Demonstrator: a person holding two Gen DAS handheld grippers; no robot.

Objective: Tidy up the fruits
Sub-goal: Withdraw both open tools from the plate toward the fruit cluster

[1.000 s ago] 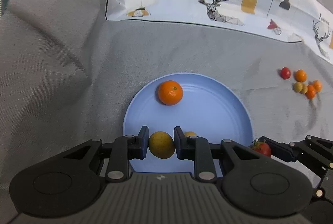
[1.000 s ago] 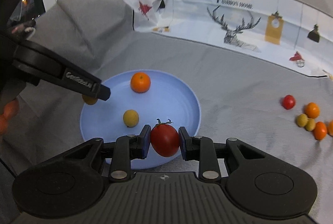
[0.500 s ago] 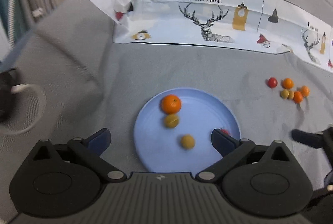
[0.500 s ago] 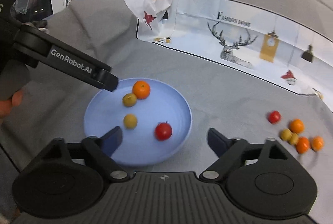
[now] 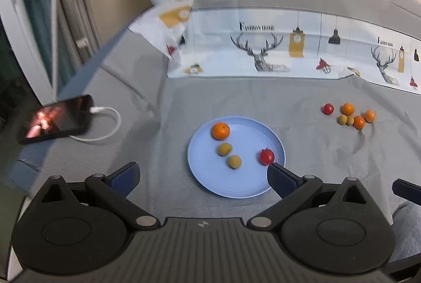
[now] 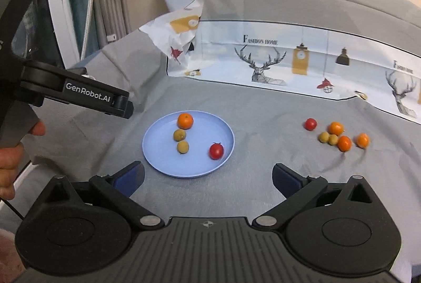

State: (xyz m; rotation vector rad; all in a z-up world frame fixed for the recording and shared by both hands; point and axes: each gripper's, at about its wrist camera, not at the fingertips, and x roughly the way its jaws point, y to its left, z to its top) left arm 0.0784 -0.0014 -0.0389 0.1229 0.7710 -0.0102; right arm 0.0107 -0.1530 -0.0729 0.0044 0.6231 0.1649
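Fruits lay in two groups on the desk, which was draped in a wrinkled grey cloth (image 6: 263,104). Four rested in the round pale-blue plastic plate (image 6: 158,156): a small orange citrus fruit (image 6: 185,120) at the far side, two dull yellow-green round fruits (image 6: 180,135) just beside it, and a red cherry tomato (image 6: 216,150) apart from them near the right rim. Well away to the right sat a loose cluster of six (image 6: 339,137): one red tomato, three small orange ones and two yellow-green ones, several of them touching.

Both tools were empty. The left gripper (image 5: 202,173) had its fingers spread wide with nothing between them, the plate showing in the gap below. The right gripper (image 6: 208,175) was just finishing opening its jaws, likewise with nothing between them, and it hung above bare cloth near the plate's front edge.

By my reading, a placing step had just ended and the fetching of the next pieces was in hand. The next move would call for swinging over to the cluster, lowering open fingers around a single fruit, and closing gently. The tight cluster would make it hard not to nudge a neighbour, and round fruit could roll on the creased cloth.
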